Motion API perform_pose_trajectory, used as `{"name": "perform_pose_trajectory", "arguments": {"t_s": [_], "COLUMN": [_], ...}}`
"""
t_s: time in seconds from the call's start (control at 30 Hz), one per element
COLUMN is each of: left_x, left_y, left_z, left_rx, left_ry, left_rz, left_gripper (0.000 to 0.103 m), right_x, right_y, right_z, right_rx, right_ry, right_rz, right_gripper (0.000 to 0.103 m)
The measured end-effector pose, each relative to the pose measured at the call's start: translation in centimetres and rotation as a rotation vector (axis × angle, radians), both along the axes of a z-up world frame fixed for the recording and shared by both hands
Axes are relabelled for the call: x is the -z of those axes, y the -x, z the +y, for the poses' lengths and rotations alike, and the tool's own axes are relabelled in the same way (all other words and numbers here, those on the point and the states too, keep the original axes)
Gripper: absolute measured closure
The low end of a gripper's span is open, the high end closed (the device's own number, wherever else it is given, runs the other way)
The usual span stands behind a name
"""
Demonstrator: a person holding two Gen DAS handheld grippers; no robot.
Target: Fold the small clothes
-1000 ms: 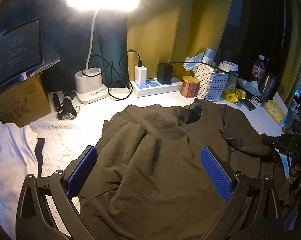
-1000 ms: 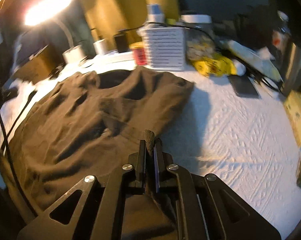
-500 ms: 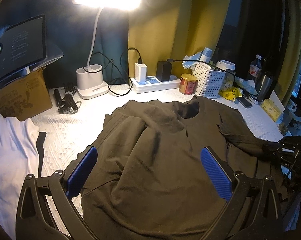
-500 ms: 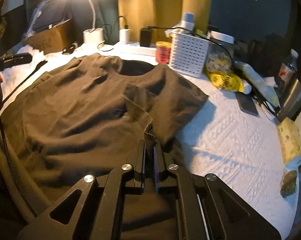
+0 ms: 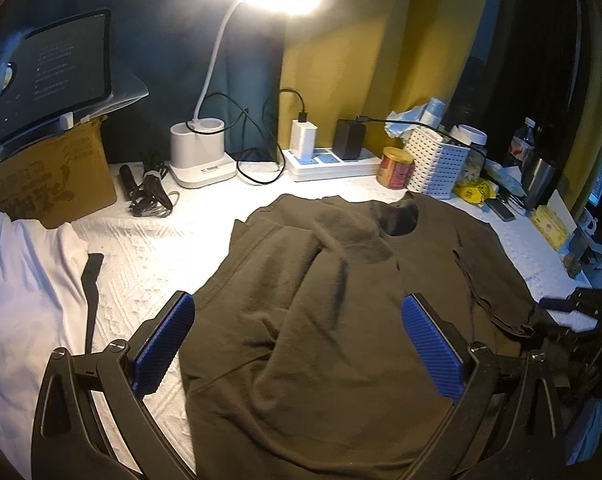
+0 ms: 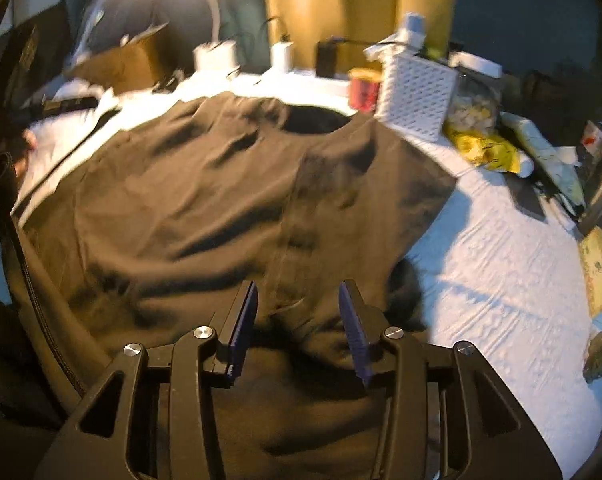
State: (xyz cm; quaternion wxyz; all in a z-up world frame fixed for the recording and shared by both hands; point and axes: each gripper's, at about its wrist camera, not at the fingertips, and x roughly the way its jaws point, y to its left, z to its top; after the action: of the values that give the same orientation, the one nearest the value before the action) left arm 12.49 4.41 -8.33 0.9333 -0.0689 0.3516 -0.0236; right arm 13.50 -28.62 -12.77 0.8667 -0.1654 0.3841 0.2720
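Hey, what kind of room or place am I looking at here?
Probably a desk or table in a home bedroom or study corner: a lit desk lamp, a power strip with chargers, a propped tablet, and a dark t-shirt spread on a white cloth.

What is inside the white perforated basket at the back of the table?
Crumpled pale paper or plastic pokes out of the white basket, and a black cable runs over its rim. Its walls hide whatever sits lower down.
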Motion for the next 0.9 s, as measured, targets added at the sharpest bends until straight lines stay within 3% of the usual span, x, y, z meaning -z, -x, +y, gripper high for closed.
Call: {"name": "perform_pose_trajectory", "arguments": {"t_s": [0.4,0.67,0.8,0.9], "left_x": [1.0,1.7,2.1,2.4], "left_y": [-2.1,-4.0,-4.8,-5.4], "left_z": [1.2,1.8,2.3,2.6], "left_rx": [-0.026,-0.057,-0.075,-0.088], "left_ry": [-0.011,-0.03,-0.038,-0.047], "left_rz": [0.023,0.046,0.062,0.074], "left_gripper": [0.001,0.001,0.001,0.001], "right_x": [-1.0,1.1,1.8,1.9], "right_y": [-10.4,-16.7,-18.3,-19.1], "right_z": [-4.5,-6.0,-5.7,-5.2], "right_rx": [0.208,0.272,0.244,0.216], "right_ry": [-0.079,-0.164,-0.195,-0.217], "right_rz": [0.029,0.13,0.169,0.185], "right_gripper": [0.058,0.058,0.059,0.1]}}
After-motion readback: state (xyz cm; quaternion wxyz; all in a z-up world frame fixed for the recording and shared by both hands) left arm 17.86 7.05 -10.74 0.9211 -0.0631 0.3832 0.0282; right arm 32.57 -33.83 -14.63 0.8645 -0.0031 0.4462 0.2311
